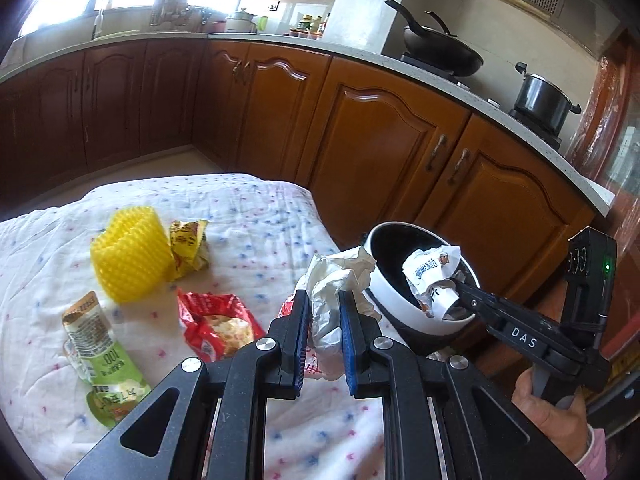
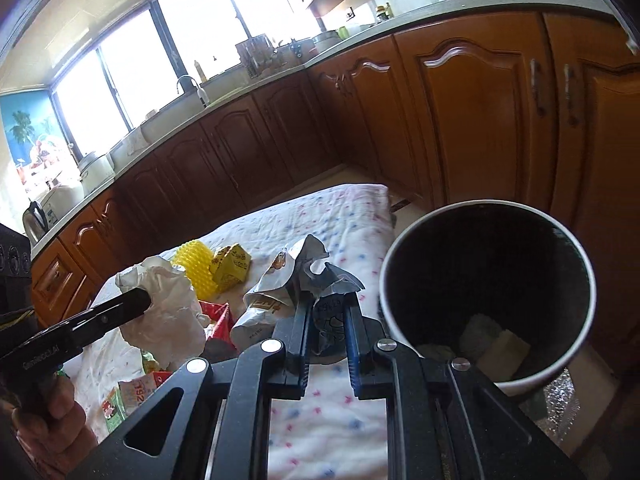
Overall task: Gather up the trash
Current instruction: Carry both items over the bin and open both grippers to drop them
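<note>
My left gripper [image 1: 325, 302] is shut on a crumpled white paper wad [image 1: 340, 280], held above the cloth-covered table [image 1: 248, 216] just left of the bin. My right gripper [image 2: 327, 304] is shut on a crumpled white-and-silver printed wrapper [image 2: 280, 292]; in the left wrist view that wrapper [image 1: 430, 276] hangs over the mouth of the white bin with black inside [image 1: 384, 288]. The bin [image 2: 486, 296] stands at the table's right edge with a few scraps at its bottom. The left gripper with its wad [image 2: 168, 312] also shows in the right wrist view.
On the table lie a yellow foam fruit net [image 1: 128, 256], a yellow crumpled wrapper [image 1: 188, 248], a red snack bag [image 1: 216, 324] and a green pouch [image 1: 104, 360]. Wooden kitchen cabinets [image 1: 400, 140] run behind the table, with a wok [image 1: 440, 52] and pot [image 1: 544, 100] on the counter.
</note>
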The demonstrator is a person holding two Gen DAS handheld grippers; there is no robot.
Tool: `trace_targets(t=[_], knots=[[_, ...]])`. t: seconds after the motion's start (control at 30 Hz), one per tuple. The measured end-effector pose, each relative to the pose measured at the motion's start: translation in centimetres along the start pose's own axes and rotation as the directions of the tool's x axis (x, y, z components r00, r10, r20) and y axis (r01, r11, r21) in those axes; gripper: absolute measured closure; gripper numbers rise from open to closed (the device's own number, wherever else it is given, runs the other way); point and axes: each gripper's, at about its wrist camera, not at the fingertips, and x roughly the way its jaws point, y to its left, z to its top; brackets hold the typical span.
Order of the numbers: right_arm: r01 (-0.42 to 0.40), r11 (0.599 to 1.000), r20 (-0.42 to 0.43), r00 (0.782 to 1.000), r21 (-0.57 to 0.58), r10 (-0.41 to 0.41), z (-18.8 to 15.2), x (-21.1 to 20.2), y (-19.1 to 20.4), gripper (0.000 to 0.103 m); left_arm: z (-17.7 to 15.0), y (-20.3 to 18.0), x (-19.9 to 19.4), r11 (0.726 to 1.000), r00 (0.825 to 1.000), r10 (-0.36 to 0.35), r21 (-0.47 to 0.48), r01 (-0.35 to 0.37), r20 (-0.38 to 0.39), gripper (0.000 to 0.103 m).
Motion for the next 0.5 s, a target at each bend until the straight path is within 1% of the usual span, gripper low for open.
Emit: trace_targets(t=[0.27,0.5], knots=[[0.093,0.994,0.022,0.995,0.052,-0.094,-0.7,-2.8,-4.3,0.088,1.0,-3.6,3.5,0.998,0.998,-0.039,0.048,0.041,-0.045,0.090],[0.119,0.989,0.027,0.992,0.085,-0.122,-0.5,-3.2,-6.3,0.088,2.4,-5.9,7.0,0.995,0.997,-0.045,0.091,0.051,-0.064,0.089]])
